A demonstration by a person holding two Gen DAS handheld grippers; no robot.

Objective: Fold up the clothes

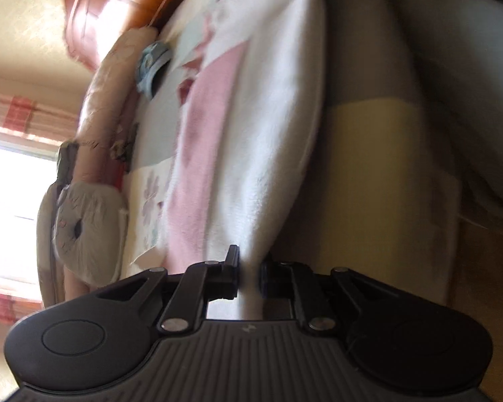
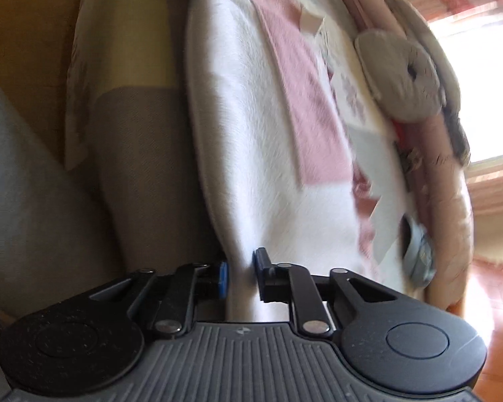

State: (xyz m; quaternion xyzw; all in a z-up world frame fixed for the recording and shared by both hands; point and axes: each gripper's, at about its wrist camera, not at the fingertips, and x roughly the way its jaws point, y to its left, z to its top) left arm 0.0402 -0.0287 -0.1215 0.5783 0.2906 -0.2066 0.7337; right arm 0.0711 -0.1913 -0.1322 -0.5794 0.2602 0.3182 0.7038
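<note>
Where the left wrist looks, a soft, fuzzy white cloth point(image 1: 268, 117) with a pink patch stretches over the bed point(image 1: 362, 140), and the left gripper point(image 1: 248, 273) pinches a bunched fold of it between nearly closed jaws. From the right wrist, the same fluffy cloth point(image 2: 251, 134) runs down into the right gripper point(image 2: 241, 274), whose blue pads point(image 2: 259, 261) squeeze its edge.

Two close wrist views, shared garment point(image 1: 251, 134)
</note>
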